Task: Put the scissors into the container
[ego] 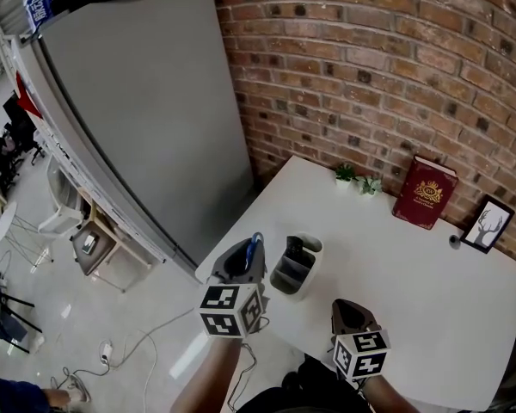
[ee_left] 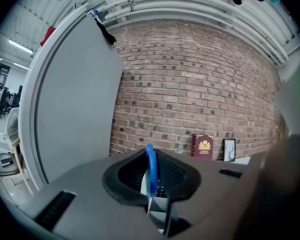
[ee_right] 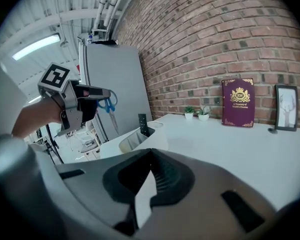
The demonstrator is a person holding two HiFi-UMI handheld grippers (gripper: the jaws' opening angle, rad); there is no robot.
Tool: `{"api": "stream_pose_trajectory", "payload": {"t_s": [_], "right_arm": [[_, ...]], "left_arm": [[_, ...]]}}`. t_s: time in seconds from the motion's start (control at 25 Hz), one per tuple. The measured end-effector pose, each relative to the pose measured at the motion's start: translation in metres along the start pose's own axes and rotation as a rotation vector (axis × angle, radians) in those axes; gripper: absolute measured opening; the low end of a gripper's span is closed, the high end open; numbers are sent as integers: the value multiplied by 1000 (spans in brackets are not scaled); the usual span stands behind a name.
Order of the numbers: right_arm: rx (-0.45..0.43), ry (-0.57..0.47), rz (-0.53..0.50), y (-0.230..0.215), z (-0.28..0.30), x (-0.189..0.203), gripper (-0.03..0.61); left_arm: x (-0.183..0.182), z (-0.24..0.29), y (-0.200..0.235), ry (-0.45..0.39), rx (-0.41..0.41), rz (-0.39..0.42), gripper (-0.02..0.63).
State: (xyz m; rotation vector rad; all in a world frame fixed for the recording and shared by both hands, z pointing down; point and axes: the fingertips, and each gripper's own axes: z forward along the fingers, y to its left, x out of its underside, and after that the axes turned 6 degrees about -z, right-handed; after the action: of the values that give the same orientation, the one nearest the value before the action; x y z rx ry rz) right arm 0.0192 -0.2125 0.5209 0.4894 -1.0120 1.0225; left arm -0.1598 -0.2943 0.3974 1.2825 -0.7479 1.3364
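Observation:
Blue-handled scissors (ego: 255, 243) sit in my left gripper (ego: 243, 258), which is shut on them at the table's left edge, just left of the container. From the right gripper view the scissors (ee_right: 109, 109) hang blades down from the left gripper (ee_right: 85, 105), above and left of the container (ee_right: 139, 137). In the left gripper view the blue handle (ee_left: 150, 170) stands edge-on between the jaws. The pale, divided container (ego: 296, 266) holds a black object. My right gripper (ego: 349, 308) hovers near the table's front edge, shut and empty (ee_right: 151, 152).
On the white table (ego: 421, 286), a maroon book (ego: 425, 192) and a framed deer picture (ego: 488, 224) lean against the brick wall, beside two small plants (ego: 357, 179). A tall grey panel (ego: 146, 101) stands left of the table. Floor with cables lies below.

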Motion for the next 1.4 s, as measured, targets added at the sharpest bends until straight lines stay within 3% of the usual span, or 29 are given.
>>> {"api": "stream_pose_trajectory", "payload": {"t_s": [0.36,1.4], "right_arm": [[18,16,10,-14,1,3,0],[43,38,31,-28,-2,13,0]], "left_arm": [[2,31,-18,7,43,-6,46],[86,61,-5,158,16,-77,46]]}}
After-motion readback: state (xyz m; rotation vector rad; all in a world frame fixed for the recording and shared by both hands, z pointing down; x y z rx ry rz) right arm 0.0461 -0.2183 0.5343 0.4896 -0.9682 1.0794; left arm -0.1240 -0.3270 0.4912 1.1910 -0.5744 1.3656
